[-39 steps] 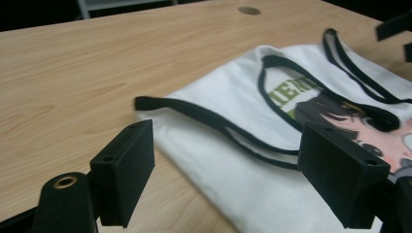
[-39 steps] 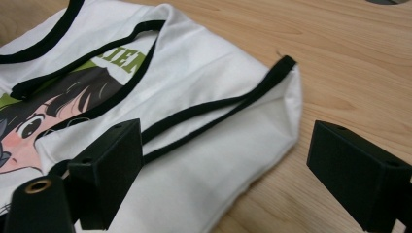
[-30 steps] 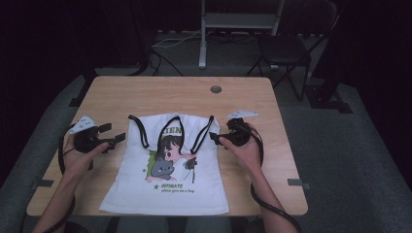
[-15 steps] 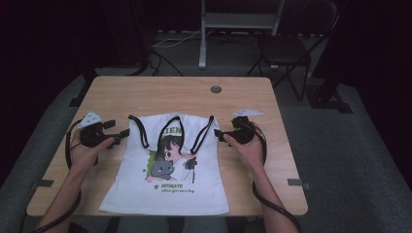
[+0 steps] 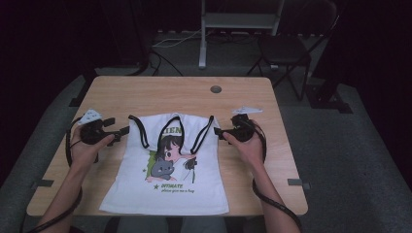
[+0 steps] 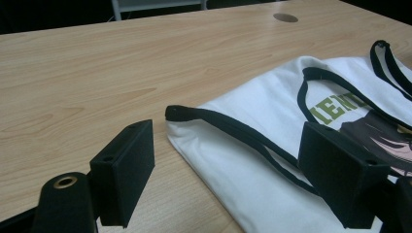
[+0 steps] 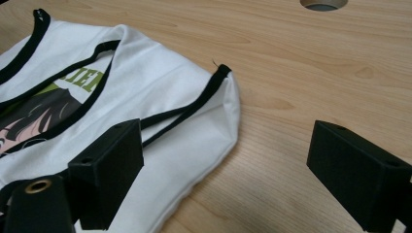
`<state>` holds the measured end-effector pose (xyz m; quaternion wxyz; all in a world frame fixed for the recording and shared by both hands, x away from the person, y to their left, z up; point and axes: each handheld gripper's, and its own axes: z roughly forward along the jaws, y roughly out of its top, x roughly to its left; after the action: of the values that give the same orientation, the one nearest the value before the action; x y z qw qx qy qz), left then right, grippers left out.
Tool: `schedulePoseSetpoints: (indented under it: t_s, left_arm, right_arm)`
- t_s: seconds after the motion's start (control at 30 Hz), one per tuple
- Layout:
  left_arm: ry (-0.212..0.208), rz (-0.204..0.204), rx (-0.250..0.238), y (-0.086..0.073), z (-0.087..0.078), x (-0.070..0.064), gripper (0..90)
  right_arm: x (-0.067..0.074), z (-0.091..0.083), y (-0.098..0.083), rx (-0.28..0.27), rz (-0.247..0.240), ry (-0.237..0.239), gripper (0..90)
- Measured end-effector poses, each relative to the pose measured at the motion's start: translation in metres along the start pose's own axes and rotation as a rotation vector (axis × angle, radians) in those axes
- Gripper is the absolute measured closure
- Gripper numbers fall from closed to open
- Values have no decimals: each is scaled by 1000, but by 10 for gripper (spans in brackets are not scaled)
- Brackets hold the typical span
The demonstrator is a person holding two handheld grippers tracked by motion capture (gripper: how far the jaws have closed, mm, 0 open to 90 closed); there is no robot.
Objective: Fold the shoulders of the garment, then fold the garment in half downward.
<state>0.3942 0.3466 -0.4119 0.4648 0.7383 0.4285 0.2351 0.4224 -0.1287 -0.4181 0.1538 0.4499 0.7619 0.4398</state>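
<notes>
Here, white tank top (image 5: 167, 167) flat, each strap corner between spread fingers (image 6: 127, 170)

"INTIMATE" on white top (image 5: 170, 179)

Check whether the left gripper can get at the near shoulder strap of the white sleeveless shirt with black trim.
Probably yes. The left gripper is open, and the shirt's black-trimmed shoulder strap lies flat on the wooden table just ahead between its jaws, with nothing in between.
</notes>
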Motion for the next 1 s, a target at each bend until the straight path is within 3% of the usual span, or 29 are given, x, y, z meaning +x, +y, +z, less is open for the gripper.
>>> schedulePoseSetpoints:
  t_s: [0.3,0.5,0.73,1.0]
  left_arm:
    - [-2,7,-11,4,-7,2,208]
    - [-15,4,7,8,-1,6,207]
    - [-25,-36,38,20,18,17,208]
    - [-6,-49,131,37,55,25,208]
  right_arm:
    - [4,-1,5,-9,-9,-3,125]
    - [4,3,12,2,-11,-2,125]
    - [-4,15,25,37,0,-9,125]
    - [-15,37,49,90,25,-45,147]
